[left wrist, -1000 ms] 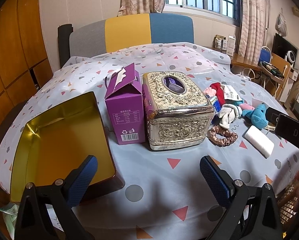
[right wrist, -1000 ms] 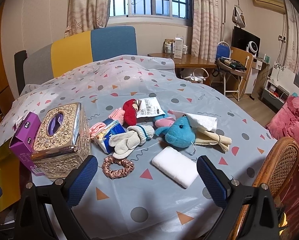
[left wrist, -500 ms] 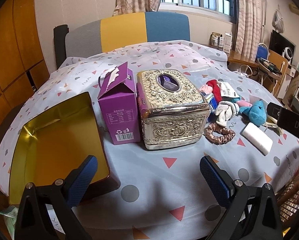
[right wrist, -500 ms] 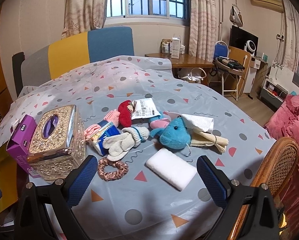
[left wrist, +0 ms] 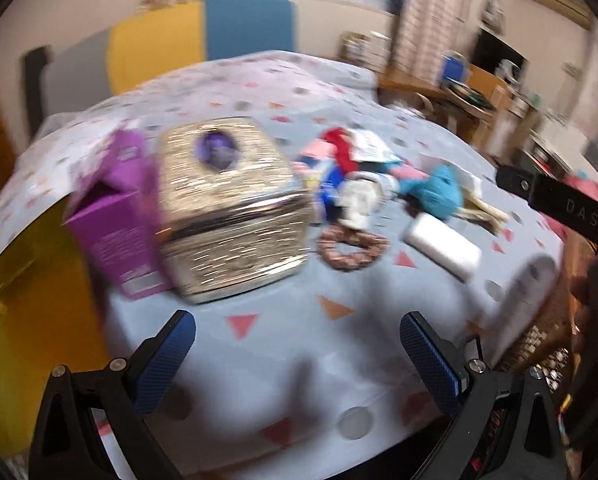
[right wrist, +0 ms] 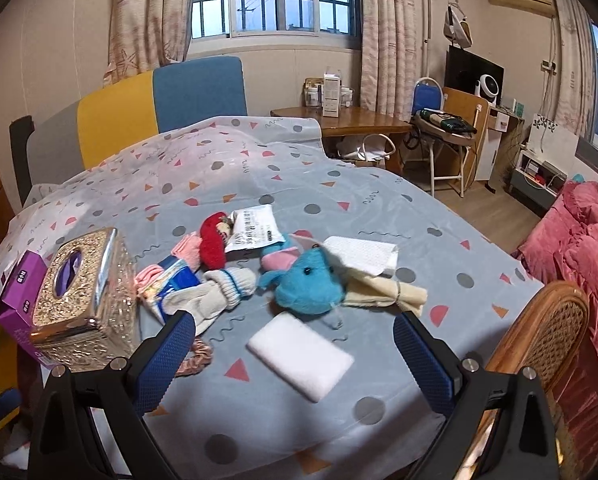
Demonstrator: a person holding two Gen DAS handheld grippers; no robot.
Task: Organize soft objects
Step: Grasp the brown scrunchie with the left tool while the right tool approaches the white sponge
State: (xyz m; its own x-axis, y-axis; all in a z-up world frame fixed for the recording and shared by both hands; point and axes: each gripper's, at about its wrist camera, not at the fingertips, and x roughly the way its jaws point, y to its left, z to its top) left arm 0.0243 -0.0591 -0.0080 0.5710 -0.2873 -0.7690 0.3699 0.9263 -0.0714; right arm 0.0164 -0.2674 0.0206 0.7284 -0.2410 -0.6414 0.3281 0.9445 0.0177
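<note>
Table [right wrist: 379,208] under a grey dotted-and-triangle cloth is carrying everything.

Gold tin [left wrist: 39,300], hanging over the left edge, is showing a bare yellow interior; blur is hiding detail.

Ornate gold tissue box [right wrist: 79,300], near the left edge, is showing purple through its oval top opening. Purple carton [right wrist: 17,300] is touching its left side, top flap open, contents not visible.

Soft objects are lying in a cluster mid-table, right of the tissue box: blue plush toy [right wrist: 309,284]; white sponge block [right wrist: 301,362] nearer the front edge; cream knit glove [right wrist: 215,294]; red knit piece [right wrist: 213,246]; pink satin scrunchie [right wrist: 195,358], partly behind a fingertip.

Left gripper [left wrist: 297,354] and right gripper [right wrist: 293,354] are hovering over the front edge, jaws spread wide, gripping nothing.
</note>
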